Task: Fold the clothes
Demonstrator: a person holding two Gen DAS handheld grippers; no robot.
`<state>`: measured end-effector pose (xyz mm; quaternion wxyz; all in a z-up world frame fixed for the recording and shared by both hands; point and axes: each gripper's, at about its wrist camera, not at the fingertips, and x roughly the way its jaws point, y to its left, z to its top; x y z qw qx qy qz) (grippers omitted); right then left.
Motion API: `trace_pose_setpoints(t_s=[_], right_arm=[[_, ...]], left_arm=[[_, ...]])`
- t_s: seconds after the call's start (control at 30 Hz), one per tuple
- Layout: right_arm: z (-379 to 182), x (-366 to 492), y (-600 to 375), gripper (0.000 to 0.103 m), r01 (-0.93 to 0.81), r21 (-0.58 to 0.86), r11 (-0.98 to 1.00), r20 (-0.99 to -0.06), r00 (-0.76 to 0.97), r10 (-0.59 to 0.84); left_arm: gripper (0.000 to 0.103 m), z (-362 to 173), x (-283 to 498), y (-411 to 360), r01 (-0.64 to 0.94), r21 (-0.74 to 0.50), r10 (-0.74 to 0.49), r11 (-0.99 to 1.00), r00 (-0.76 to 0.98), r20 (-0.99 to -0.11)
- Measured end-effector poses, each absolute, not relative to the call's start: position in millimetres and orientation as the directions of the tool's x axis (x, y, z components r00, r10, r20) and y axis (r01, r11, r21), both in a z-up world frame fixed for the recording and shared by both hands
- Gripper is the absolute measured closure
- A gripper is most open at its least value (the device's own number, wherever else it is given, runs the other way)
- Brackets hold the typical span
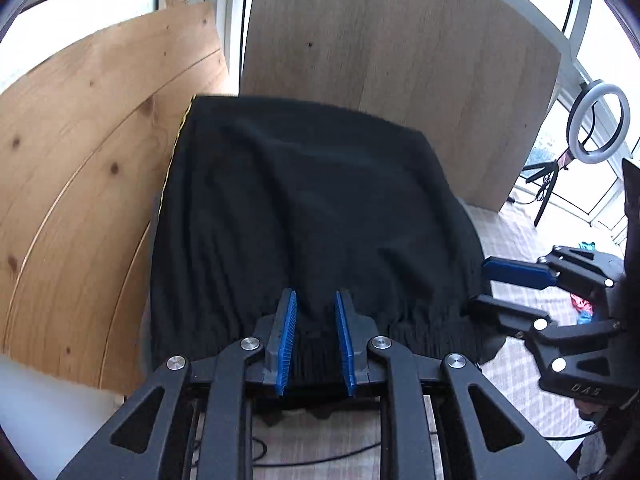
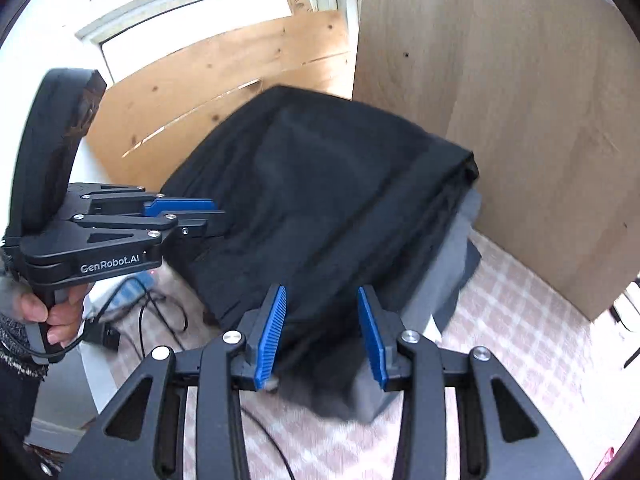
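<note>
Black trousers [image 1: 304,216] lie folded atop a grey garment pile [image 2: 444,276]. Your left claw [image 1: 316,340] straddles their elastic waistband, jaws apart; your right claw [image 2: 322,336] gapes wide at the pile's corner, gripping nothing.

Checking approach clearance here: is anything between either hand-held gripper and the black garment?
Nothing visible. The left hand-held gripper already straddles the black garment at its gathered waistband, and the right hand-held gripper sits open at its near corner.
</note>
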<state>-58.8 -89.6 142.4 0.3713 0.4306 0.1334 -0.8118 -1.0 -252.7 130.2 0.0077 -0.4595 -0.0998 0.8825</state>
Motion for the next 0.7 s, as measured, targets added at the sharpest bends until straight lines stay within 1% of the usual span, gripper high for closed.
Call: trace_pose_setpoints(t_s=[0.07,0.13,0.17,0.2,0.27,0.3,0.33,0.37,0.4,0.43,0.5,0.53,0.7], right_arm=[[145,-47,-71,0.064,0.71,0.1,-0.697,-0.809,-0.35,-0.472],[150,-33,-50,0.062,0.695,0.085,-0.714,-0.814,-0.365,-0.452],[153,-28,-38,0.059,0.685,0.09,-0.723,-0.809,-0.374,-0.454],[157,-24,-27,0.058,0.675,0.095,-0.732,-0.804,-0.382,-0.457],[166,-14,-4,0.056,0.65,0.117,-0.751,-0.785,-0.403,-0.471],[170,-9,7,0.055,0.637,0.127,-0.76,-0.774,-0.416,-0.478],[175,-2,19,0.054,0.628,0.131,-0.767,-0.761,-0.432,-0.483],[180,5,30,0.054,0.616,0.126,-0.777,-0.751,-0.453,-0.481],[185,13,42,0.053,0.604,0.122,-0.787,-0.74,-0.474,-0.478],[189,20,52,0.053,0.592,0.117,-0.797,-0.729,-0.494,-0.474],[195,28,68,0.051,0.574,0.096,-0.813,-0.718,-0.526,-0.456],[197,32,76,0.049,0.569,0.087,-0.818,-0.714,-0.537,-0.449],[201,51,111,0.049,0.568,0.045,-0.822,-0.714,-0.557,-0.424]], left_arm=[[0.084,132,22,-251,0.121,-0.197,0.094,-0.973,-0.572,-0.815],[0.076,142,48,-246,0.148,-0.21,0.087,-0.966,-0.579,-0.811],[0.069,149,61,-243,0.157,-0.201,0.073,-0.967,-0.587,-0.807],[0.067,156,74,-239,0.165,-0.189,0.056,-0.968,-0.594,-0.802],[0.066,169,97,-231,0.177,-0.17,0.026,-0.97,-0.615,-0.788],[0.062,175,104,-229,0.188,-0.157,0.004,-0.97,-0.627,-0.779],[0.058,180,109,-226,0.202,-0.143,-0.02,-0.969,-0.64,-0.768],[0.048,186,117,-220,0.214,-0.117,-0.052,-0.97,-0.65,-0.758],[0.04,187,122,-214,0.231,-0.09,-0.088,-0.969,-0.66,-0.746],[0.037,186,125,-208,0.25,-0.063,-0.125,-0.966,-0.669,-0.733],[0.027,186,133,-195,0.282,-0.022,-0.183,-0.959,-0.679,-0.711],[0.027,189,139,-188,0.294,-0.011,-0.201,-0.956,-0.679,-0.706],[0.026,196,156,-155,0.312,0.019,-0.235,-0.95,-0.673,-0.701]])
